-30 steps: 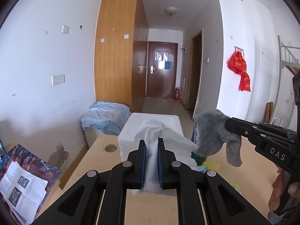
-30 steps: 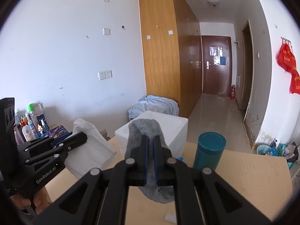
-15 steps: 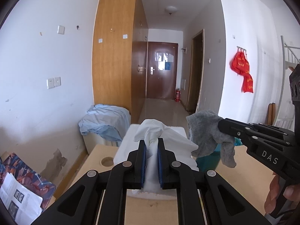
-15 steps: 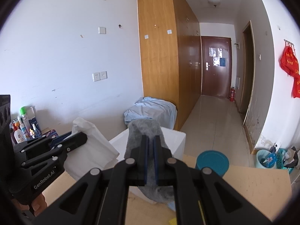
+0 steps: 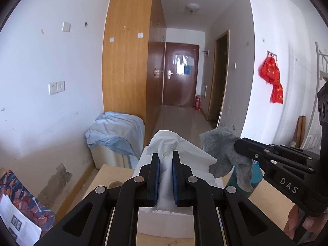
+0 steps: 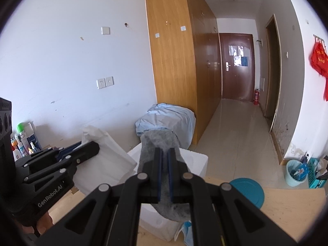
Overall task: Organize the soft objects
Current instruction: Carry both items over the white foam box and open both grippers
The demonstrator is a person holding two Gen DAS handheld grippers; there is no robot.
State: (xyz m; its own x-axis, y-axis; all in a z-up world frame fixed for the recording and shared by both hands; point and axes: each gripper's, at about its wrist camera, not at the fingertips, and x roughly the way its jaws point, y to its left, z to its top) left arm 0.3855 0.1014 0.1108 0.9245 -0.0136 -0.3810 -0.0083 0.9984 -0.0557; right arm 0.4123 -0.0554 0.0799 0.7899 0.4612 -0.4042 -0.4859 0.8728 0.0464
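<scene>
My left gripper (image 5: 165, 162) is shut on a white cloth (image 5: 164, 145) and holds it up over a white foam box (image 5: 164, 223). The cloth also shows in the right wrist view (image 6: 106, 164), hanging from the left gripper (image 6: 90, 149). My right gripper (image 6: 165, 157) is shut on a grey sock (image 6: 157, 141), held over the foam box (image 6: 196, 160). In the left wrist view the sock (image 5: 223, 157) hangs from the right gripper (image 5: 239, 143), just right of the white cloth.
A teal lidded cup (image 6: 248, 190) stands on the wooden table (image 6: 291, 215) right of the box. A blue face mask (image 6: 186, 233) lies by the box. Bottles (image 6: 22, 141) stand at far left. A patterned bag with papers (image 5: 18, 207) lies left.
Both grippers have risen with their cloths and moved forward over the foam box. The box and cup now sit lower in both views.
</scene>
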